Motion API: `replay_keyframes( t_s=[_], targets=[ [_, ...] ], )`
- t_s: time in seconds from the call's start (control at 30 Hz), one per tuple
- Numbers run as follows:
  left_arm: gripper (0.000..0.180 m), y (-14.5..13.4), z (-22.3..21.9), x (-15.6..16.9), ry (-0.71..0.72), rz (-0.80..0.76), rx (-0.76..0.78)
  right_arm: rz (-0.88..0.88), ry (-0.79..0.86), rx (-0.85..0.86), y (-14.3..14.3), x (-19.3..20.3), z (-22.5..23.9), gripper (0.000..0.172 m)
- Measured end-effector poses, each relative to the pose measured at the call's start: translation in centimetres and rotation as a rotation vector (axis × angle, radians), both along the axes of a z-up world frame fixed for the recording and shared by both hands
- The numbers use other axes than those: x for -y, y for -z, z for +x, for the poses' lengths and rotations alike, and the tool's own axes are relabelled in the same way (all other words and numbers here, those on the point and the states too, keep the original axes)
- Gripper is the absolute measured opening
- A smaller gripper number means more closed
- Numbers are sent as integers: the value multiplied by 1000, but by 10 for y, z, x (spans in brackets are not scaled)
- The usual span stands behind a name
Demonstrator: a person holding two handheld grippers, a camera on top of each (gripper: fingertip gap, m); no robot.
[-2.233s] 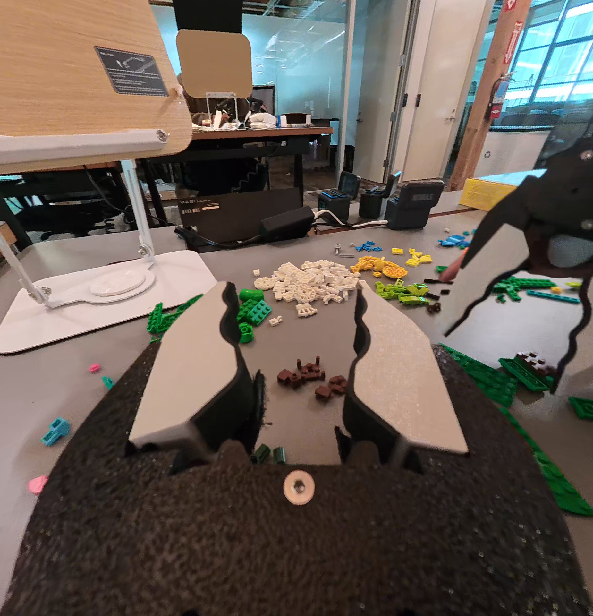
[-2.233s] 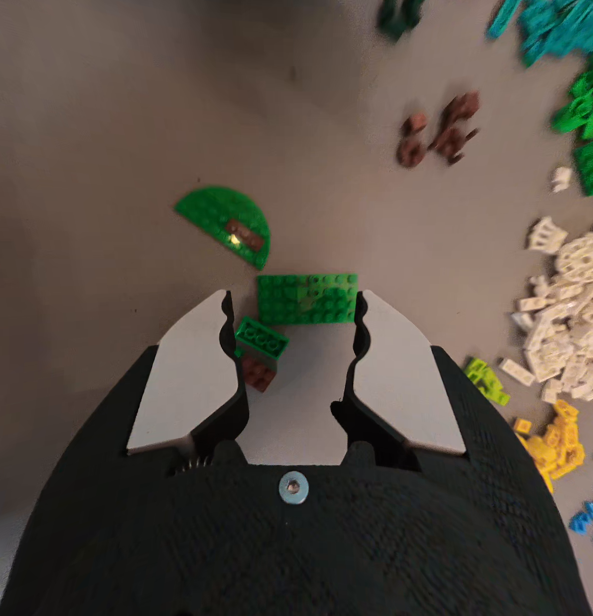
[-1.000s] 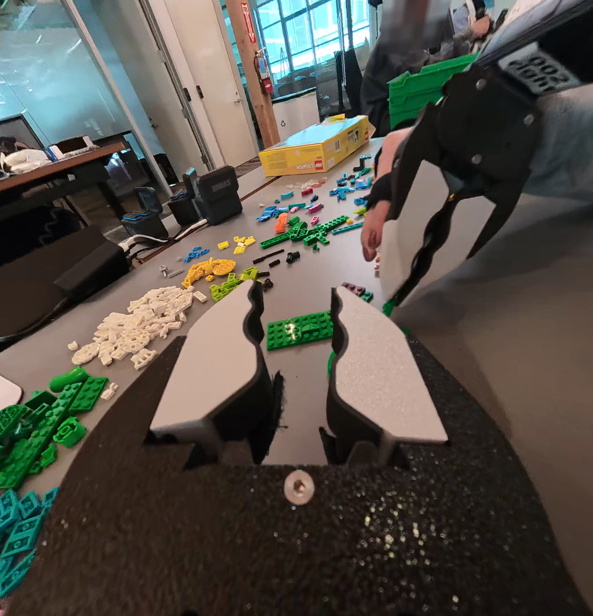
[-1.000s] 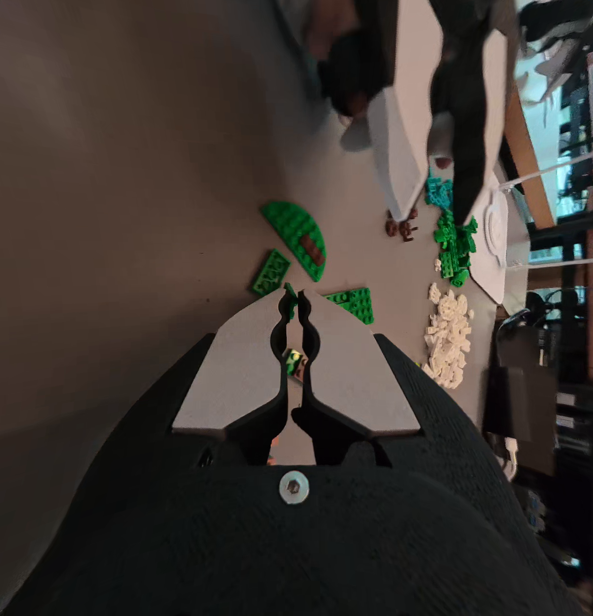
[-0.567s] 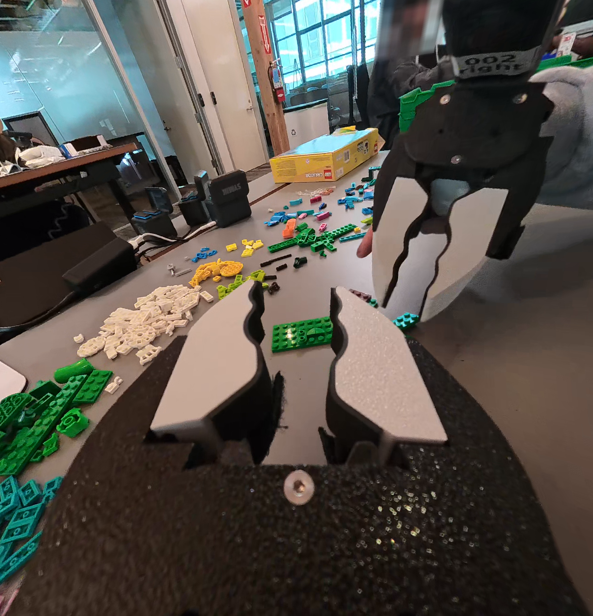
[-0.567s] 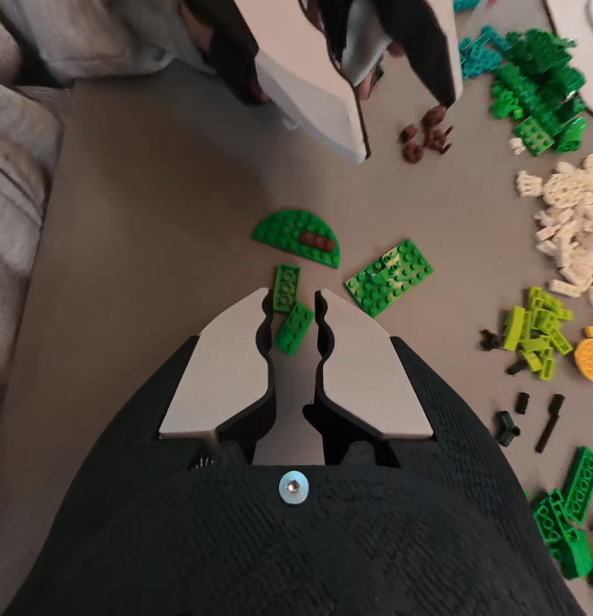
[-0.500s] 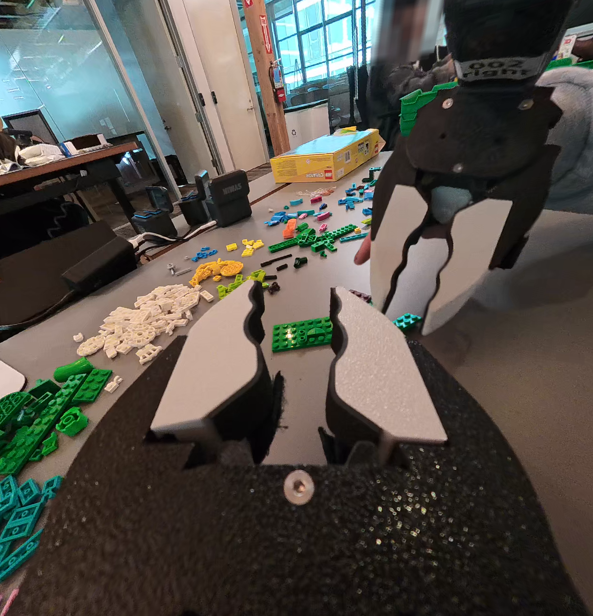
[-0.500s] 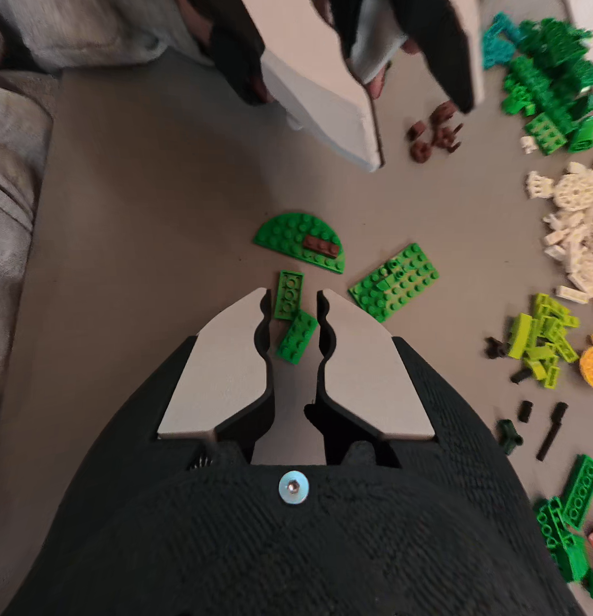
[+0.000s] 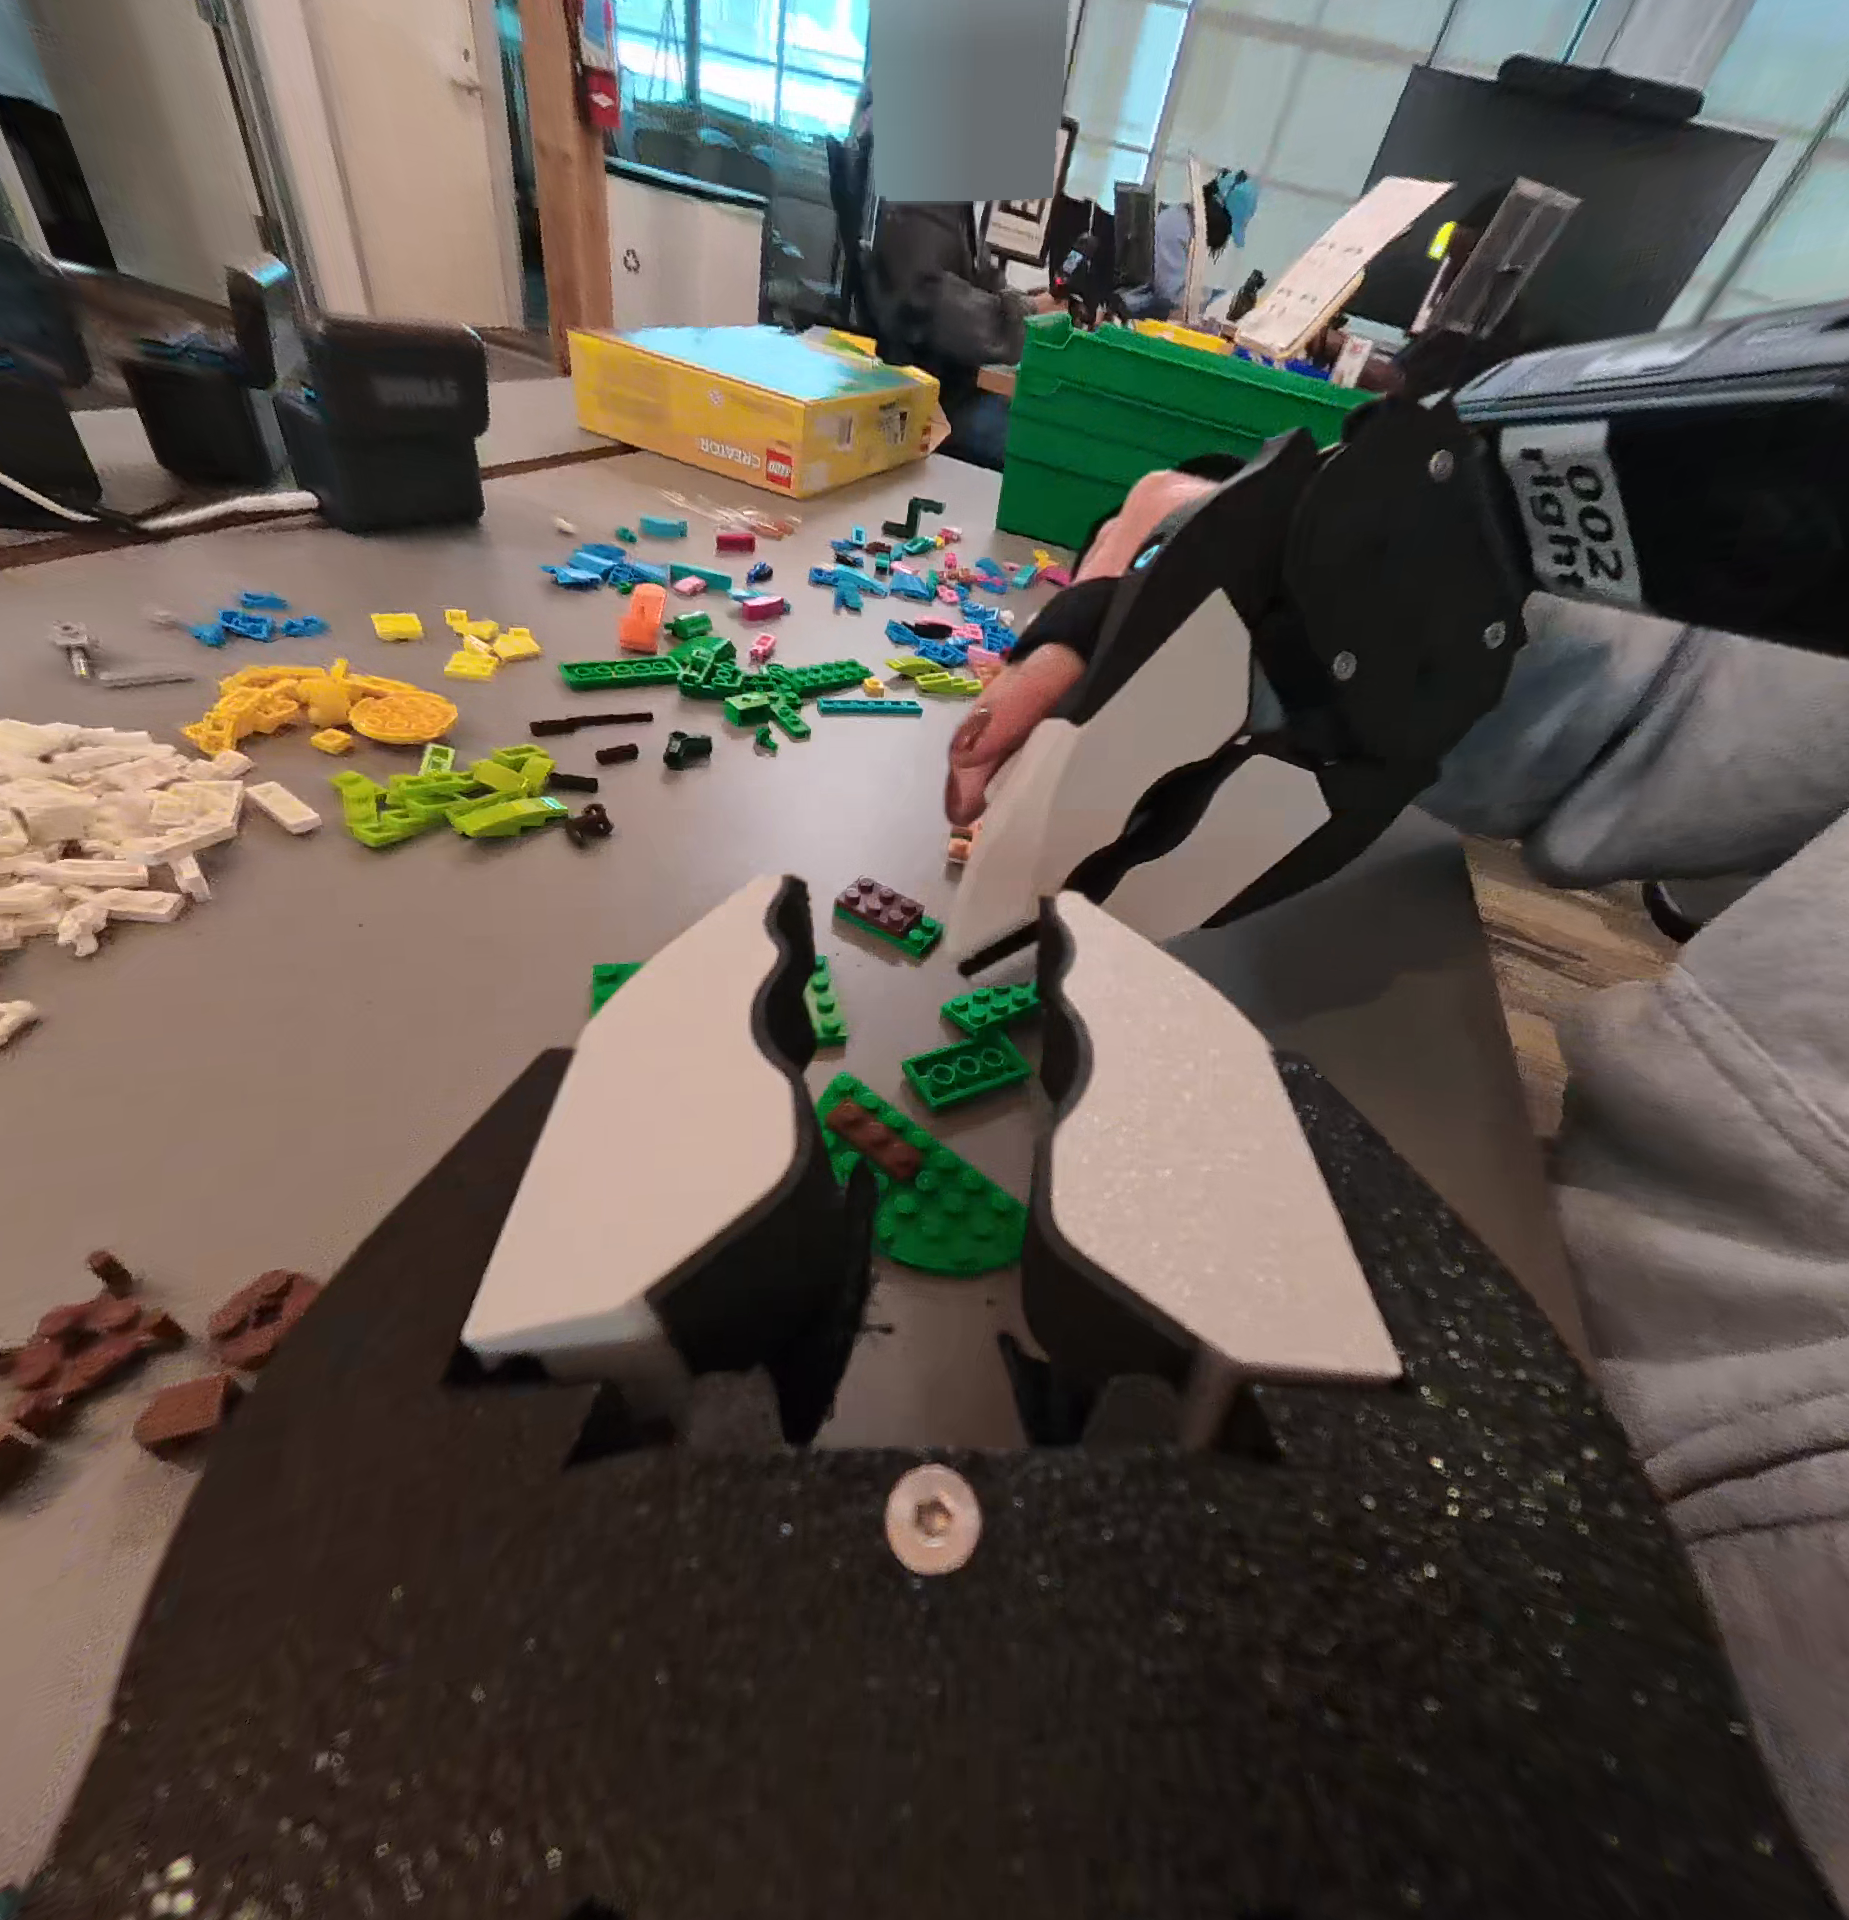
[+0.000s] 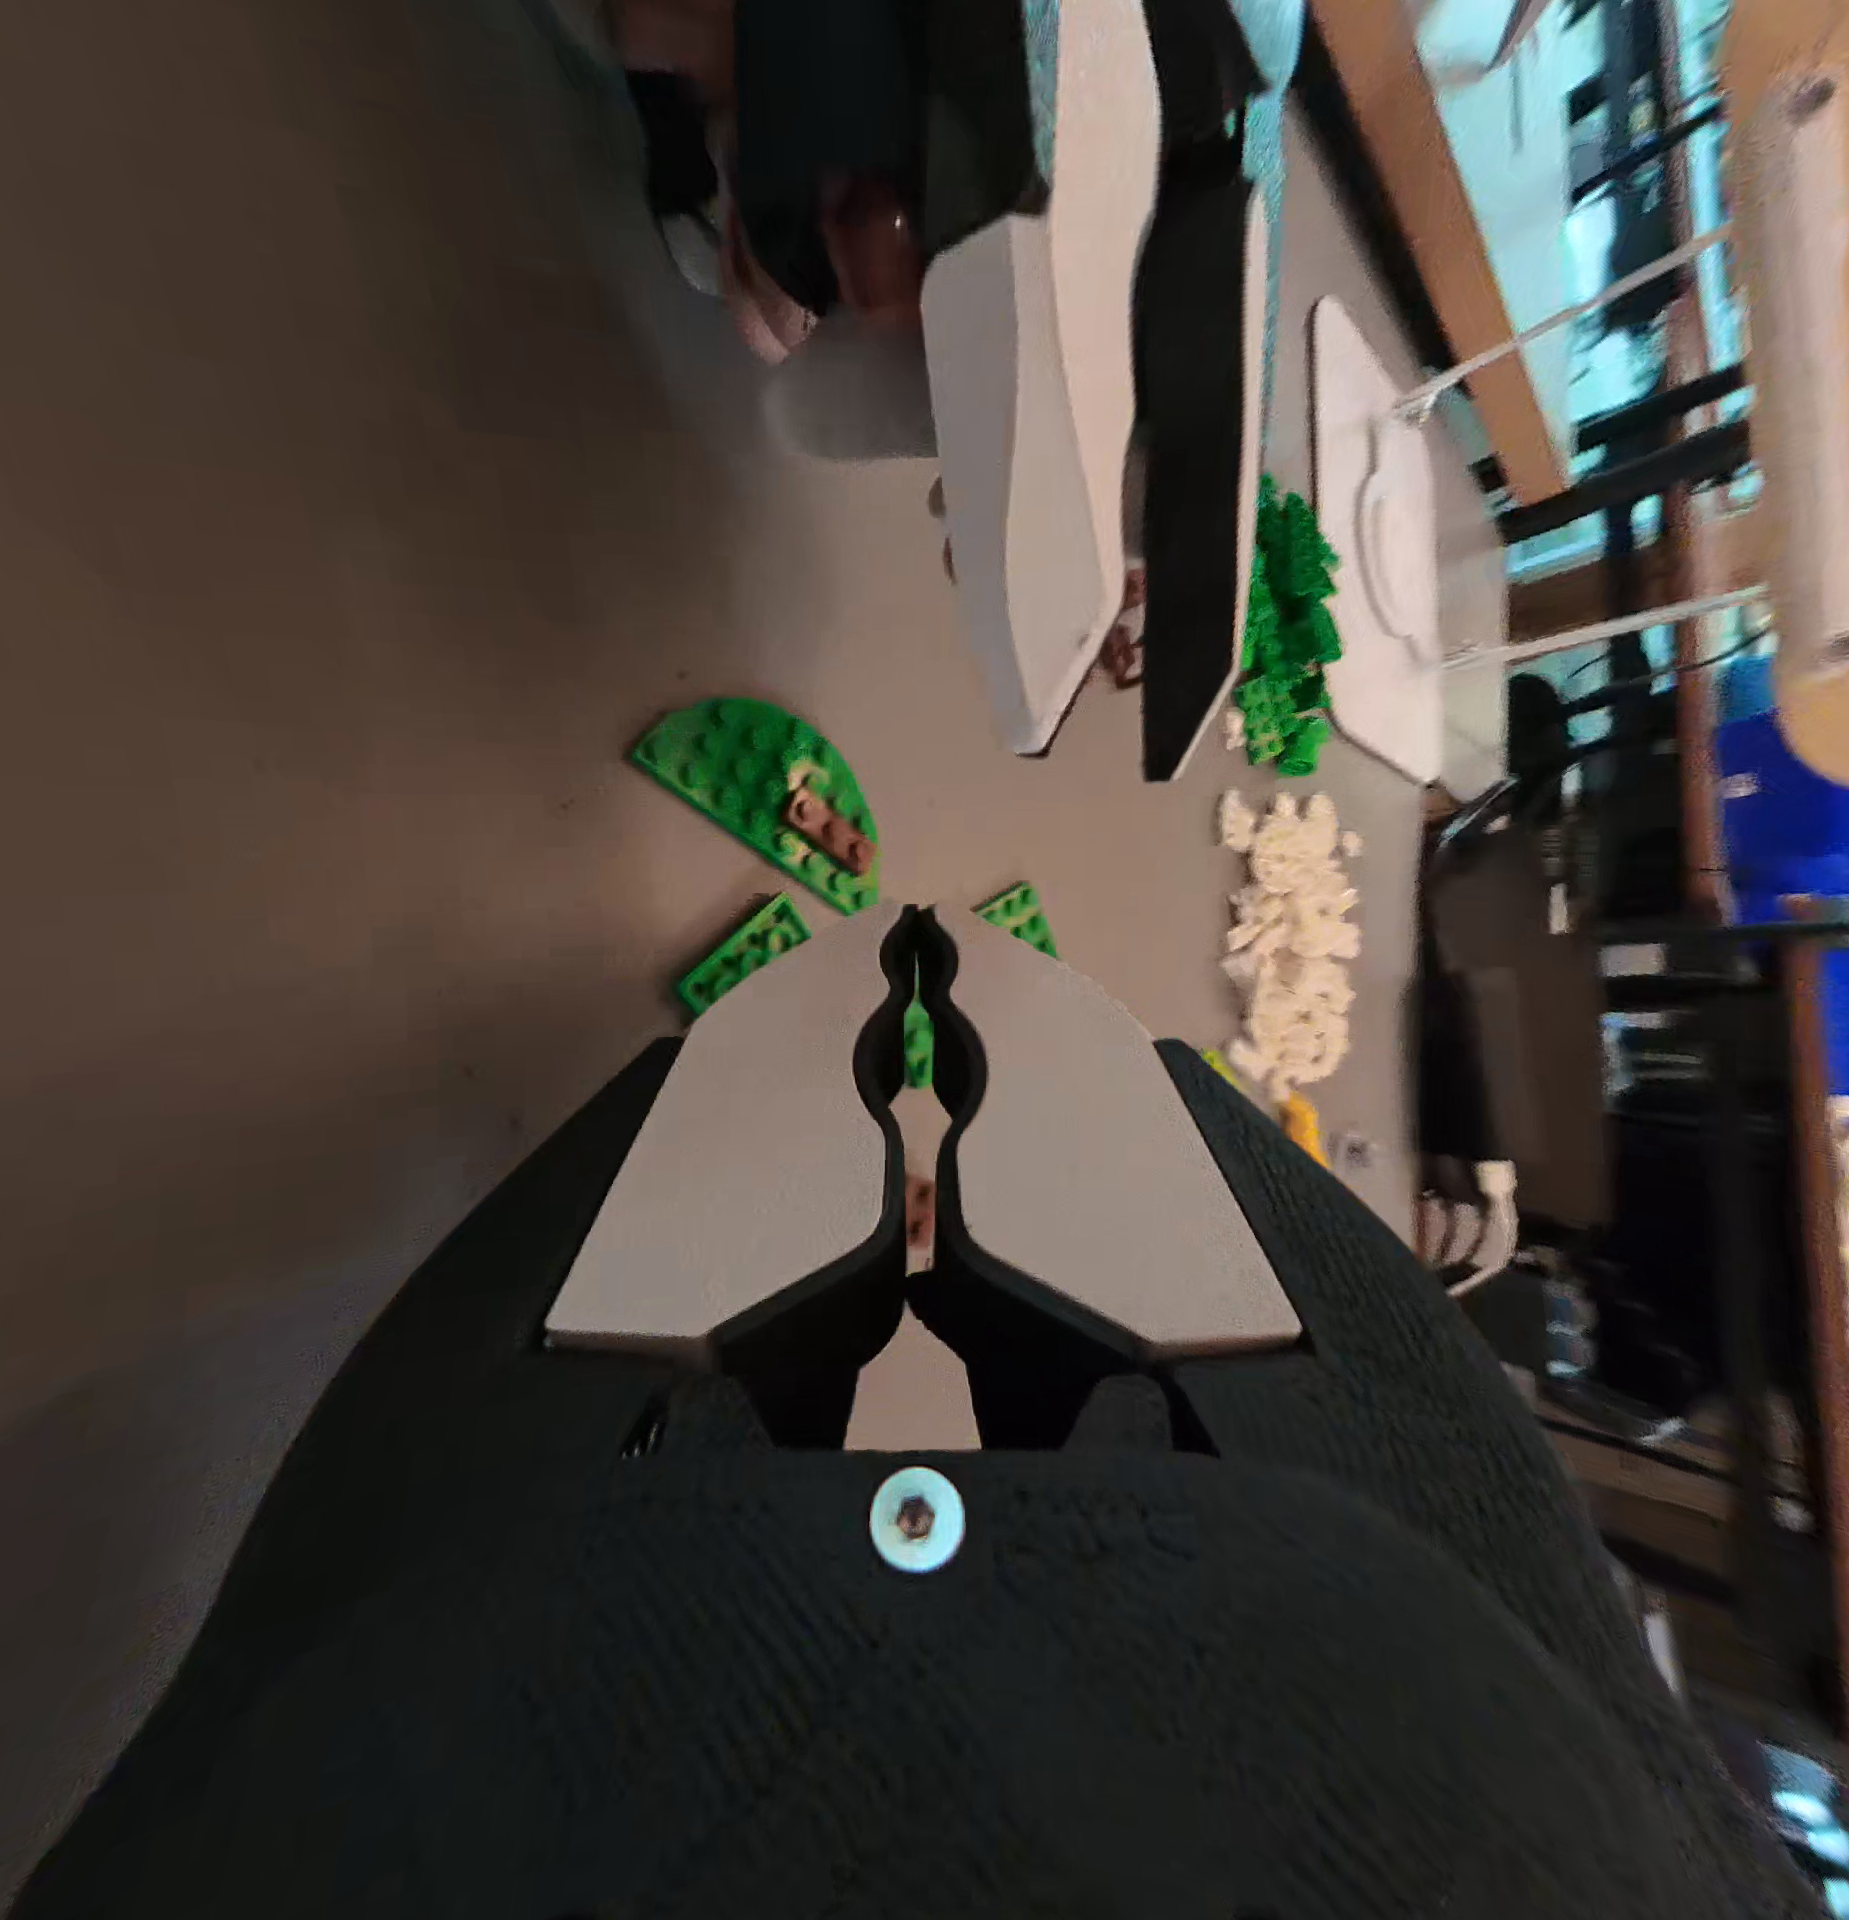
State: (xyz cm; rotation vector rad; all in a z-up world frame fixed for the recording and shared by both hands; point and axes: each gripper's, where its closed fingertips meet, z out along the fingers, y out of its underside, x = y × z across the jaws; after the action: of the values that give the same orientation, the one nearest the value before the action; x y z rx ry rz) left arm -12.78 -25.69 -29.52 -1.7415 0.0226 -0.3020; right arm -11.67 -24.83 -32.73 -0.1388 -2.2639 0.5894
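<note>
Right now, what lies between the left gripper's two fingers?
In the left wrist view, a green half-round plate carrying a brown strip lies on the table there.

A grey tabletop [image 9: 296,1049] carries loose toy bricks. Between the left hand-held gripper [image 9: 915,935] fingers lie a green half-round plate [image 9: 935,1195] and small green plates [image 9: 967,1070]. Left of it: brown bits [image 9: 99,1340], a white pile [image 9: 78,821], lime pieces [image 9: 442,795]. Beyond it stand a yellow box [image 9: 754,405] and a green bin [image 9: 1138,436].

You see printed writing on a yellow box [image 9: 754,405], a white label [image 9: 1569,520] on the right gripper [image 9: 970,961], and a black case [image 9: 395,416].
</note>
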Motion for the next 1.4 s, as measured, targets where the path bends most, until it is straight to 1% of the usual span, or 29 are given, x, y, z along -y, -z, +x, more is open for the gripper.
replay_keyframes(
  t_s=[0.03,0.07,0.17,0.2,0.23,0.27,0.37,0.4,0.5,0.57,0.63,0.67,0.73,0.8,0.87,0.9,0.93,0.97,1.0,1.03,1.07,1.13,1.17,1.2,1.27,1.37,1.4],
  targets=[
    [40,0,0,-1,-4,-2,-11,-16,30,52,5,-3,3,0],
    [39,0,0,-1,-10,3,-22,-64,82,136,10,-7,6,4],
    [37,-2,-2,0,-29,17,-31,-296,232,530,25,-3,24,20],
    [37,-2,-3,0,-37,21,-37,-354,277,629,26,0,28,25],
    [37,-3,-5,0,-48,25,-45,-380,311,678,27,2,29,30],
    [36,-3,-7,1,-59,29,-53,-368,353,680,29,0,26,35],
    [35,-4,-11,2,-85,37,-68,-257,408,652,38,-5,19,35],
    [34,-5,-12,2,-92,41,-72,-234,432,662,42,-7,18,34],
    [32,-5,-14,3,-97,45,-66,-260,455,750,45,-3,18,24],
    [30,-5,-14,3,-93,41,-58,-238,426,691,44,-5,13,19],
    [29,-3,-12,3,-77,29,-49,-211,353,553,37,-3,6,16],
    [31,-2,-10,3,-65,19,-47,-208,290,450,29,0,2,16],
    [35,2,-5,2,-35,-10,-50,-158,145,189,7,6,-3,16],
    [35,6,3,0,10,-38,-74,-44,-12,-118,-15,12,-3,16],
    [25,8,12,0,47,-50,-116,146,-117,-379,-27,13,-1,16],
    [18,9,17,1,71,-47,-145,229,-146,-468,-29,12,0,16],
    [12,8,22,1,92,-30,-190,282,-170,-522,-29,11,1,16],
    [6,8,21,1,66,-17,-266,287,-183,-552,-31,12,2,16],
    [5,8,20,1,50,-6,-366,262,-192,-544,-31,12,4,15],
    [5,8,20,2,38,5,-477,212,-193,-509,-31,12,6,10],
    [4,7,23,2,38,35,-586,138,-177,-445,-32,12,8,13],
    [4,5,31,2,50,85,-773,-41,-142,-287,-37,12,12,24],
    [9,5,35,2,57,102,-837,-102,-134,-197,-37,12,15,24],
    [5,6,39,2,73,115,-881,-141,-137,-105,-35,12,19,23],
    [5,3,45,1,86,150,-906,-176,-184,32,-29,15,31,4],
    [6,3,43,-2,43,146,-875,-145,-150,60,-29,9,31,3],
    [11,4,38,-4,8,128,-882,-99,-120,65,-25,3,29,3]
  ],
)
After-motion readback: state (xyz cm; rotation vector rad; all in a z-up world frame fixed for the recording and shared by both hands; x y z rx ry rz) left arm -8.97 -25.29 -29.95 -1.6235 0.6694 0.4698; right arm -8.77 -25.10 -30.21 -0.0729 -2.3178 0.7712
